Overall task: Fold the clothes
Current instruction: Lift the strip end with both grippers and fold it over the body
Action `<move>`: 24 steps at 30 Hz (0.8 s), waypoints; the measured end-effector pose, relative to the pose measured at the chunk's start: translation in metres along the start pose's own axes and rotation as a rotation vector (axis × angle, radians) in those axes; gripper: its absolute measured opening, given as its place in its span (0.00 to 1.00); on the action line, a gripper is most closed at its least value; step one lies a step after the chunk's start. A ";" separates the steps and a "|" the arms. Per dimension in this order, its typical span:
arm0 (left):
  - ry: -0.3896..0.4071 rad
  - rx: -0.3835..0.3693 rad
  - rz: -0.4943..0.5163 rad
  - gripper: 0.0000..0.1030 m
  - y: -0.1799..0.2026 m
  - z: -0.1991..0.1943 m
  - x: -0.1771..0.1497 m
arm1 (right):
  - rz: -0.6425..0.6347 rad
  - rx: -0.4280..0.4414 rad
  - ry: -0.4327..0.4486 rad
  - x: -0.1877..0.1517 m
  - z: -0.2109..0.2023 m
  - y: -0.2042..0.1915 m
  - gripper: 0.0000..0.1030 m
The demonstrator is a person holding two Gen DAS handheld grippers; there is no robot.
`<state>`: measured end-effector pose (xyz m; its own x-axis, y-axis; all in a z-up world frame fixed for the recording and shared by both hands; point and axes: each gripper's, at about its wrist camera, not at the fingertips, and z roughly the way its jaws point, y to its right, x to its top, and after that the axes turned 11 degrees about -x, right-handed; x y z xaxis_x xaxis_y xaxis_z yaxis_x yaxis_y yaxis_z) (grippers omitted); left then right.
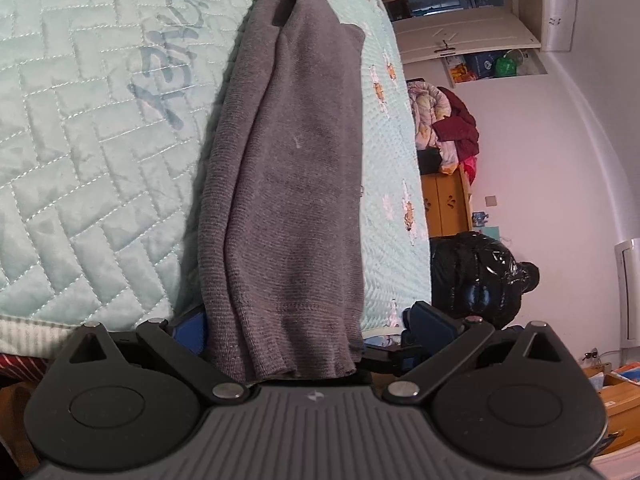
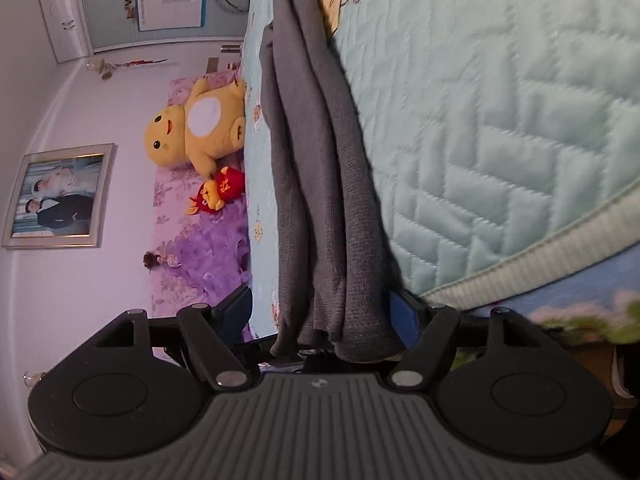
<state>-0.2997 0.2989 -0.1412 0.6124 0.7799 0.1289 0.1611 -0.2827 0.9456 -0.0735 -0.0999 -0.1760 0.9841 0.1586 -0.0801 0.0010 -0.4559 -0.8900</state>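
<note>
Soft, even indoor light, fairly bright. Both fisheye views bend strongly toward dark vignetted corners. The quilt (image 2: 500, 128) blurs slightly in the right view; a glossy jacket (image 1: 476, 276) shows glare.

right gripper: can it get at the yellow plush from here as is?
Probably not. The right gripper has the grey garment bunched between its fingers, and the yellow plush sits well off at the bed's far side.

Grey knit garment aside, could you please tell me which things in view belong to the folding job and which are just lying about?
Belongs to the job:
grey knit garment
left claw
right claw
quilted bedspread

Just lying about:
yellow plush toy
red plush toy
framed photo
black puffer jacket
</note>
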 end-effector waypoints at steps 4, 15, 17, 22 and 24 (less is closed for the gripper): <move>-0.014 0.019 0.039 1.00 0.004 0.003 -0.004 | 0.000 0.001 -0.011 -0.001 0.002 0.002 0.71; 0.005 0.034 0.051 0.84 0.007 0.007 -0.006 | -0.033 -0.075 -0.025 -0.007 0.013 -0.006 0.53; 0.011 0.042 0.047 0.68 0.005 0.004 -0.007 | -0.071 -0.092 -0.014 -0.010 0.013 -0.013 0.25; 0.017 0.104 0.004 0.32 -0.008 0.000 -0.007 | -0.107 -0.124 0.004 -0.011 0.014 -0.017 0.23; 0.039 0.092 -0.054 0.34 -0.018 -0.002 -0.007 | -0.080 -0.153 0.011 -0.010 0.015 -0.008 0.25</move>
<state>-0.3084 0.2997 -0.1589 0.5704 0.8163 0.0915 0.2648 -0.2882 0.9202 -0.0859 -0.0845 -0.1751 0.9817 0.1905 -0.0062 0.1056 -0.5706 -0.8144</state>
